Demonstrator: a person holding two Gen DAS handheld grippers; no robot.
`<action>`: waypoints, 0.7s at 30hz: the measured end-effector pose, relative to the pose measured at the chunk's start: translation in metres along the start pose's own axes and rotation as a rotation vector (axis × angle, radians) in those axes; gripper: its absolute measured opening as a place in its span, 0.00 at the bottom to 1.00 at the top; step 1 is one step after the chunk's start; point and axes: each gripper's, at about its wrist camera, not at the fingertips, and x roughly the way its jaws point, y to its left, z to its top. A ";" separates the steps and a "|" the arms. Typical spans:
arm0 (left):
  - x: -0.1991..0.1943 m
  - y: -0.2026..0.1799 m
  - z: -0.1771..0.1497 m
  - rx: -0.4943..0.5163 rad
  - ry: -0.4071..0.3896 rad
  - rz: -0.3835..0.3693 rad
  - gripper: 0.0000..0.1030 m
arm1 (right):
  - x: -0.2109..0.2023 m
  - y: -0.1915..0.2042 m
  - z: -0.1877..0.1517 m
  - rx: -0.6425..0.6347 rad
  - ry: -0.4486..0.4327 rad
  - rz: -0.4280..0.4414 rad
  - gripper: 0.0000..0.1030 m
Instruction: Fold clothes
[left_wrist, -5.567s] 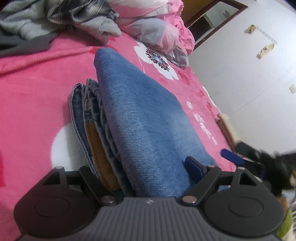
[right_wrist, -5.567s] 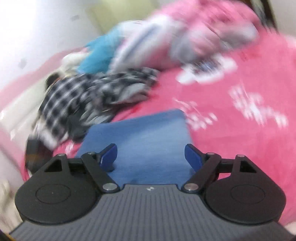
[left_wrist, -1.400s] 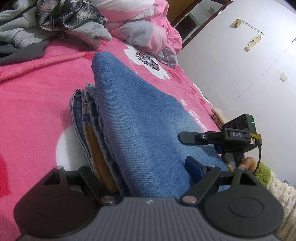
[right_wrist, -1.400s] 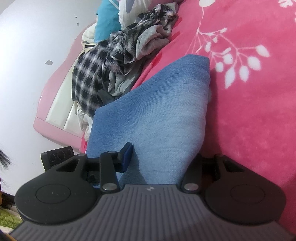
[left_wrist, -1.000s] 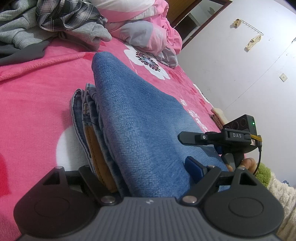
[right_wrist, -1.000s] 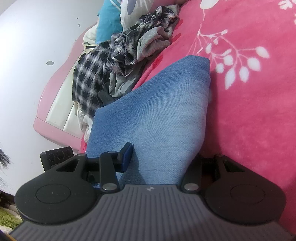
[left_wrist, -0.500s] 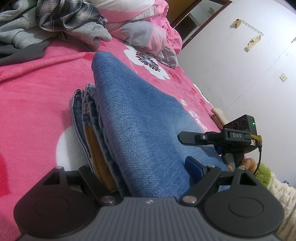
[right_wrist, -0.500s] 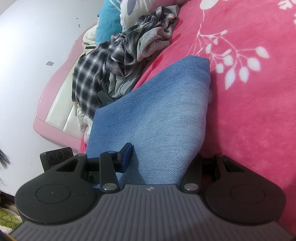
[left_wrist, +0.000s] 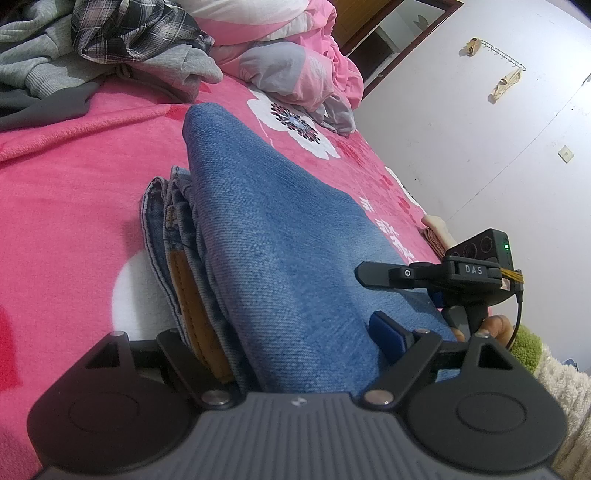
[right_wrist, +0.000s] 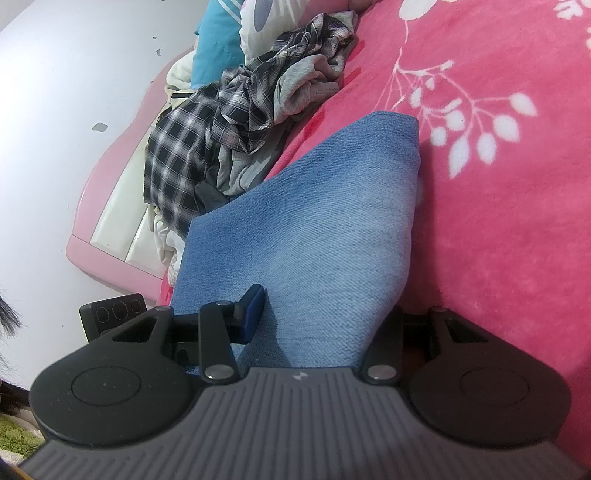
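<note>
The folded jeans (left_wrist: 280, 236) lie on the pink flowered blanket of the bed (left_wrist: 66, 192), near the bed's edge closest to the person. Their stacked denim layers and a tan leather waistband patch (left_wrist: 195, 306) show along one side; no lettering can be read on the patch.

The left hand-held gripper (left_wrist: 280, 336) has the thick end of the folded jeans between its fingers: one blue pad (left_wrist: 384, 332) rests against the top of the denim, while the other finger is hidden down beside the layered edge. Whether it squeezes the cloth cannot be told.

The right hand-held gripper (right_wrist: 325, 314) is clenched on the neighbouring corner of the jeans (right_wrist: 314, 221), one blue pad (right_wrist: 253, 310) pressing on top and the other finger underneath, out of sight. From the left wrist view this right hand-held gripper (left_wrist: 424, 277) carries a plate reading "DAS" in white letters, with a small green light lit on the black box behind it, and fingers of a hand (left_wrist: 496, 326) wrap its handle.

At the far edge of the bed, by the pink headboard (right_wrist: 107, 206), sits a heap of plaid and grey clothes (right_wrist: 236, 110).
</note>
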 end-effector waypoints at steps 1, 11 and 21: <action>0.000 0.000 0.000 0.000 0.000 0.000 0.82 | 0.000 0.000 0.000 0.000 0.000 0.000 0.41; 0.000 0.000 0.000 0.004 0.002 0.000 0.82 | -0.001 0.001 -0.001 -0.001 -0.003 -0.001 0.41; -0.002 -0.015 0.006 0.040 0.028 0.060 0.79 | -0.003 0.007 0.000 -0.024 -0.007 -0.008 0.41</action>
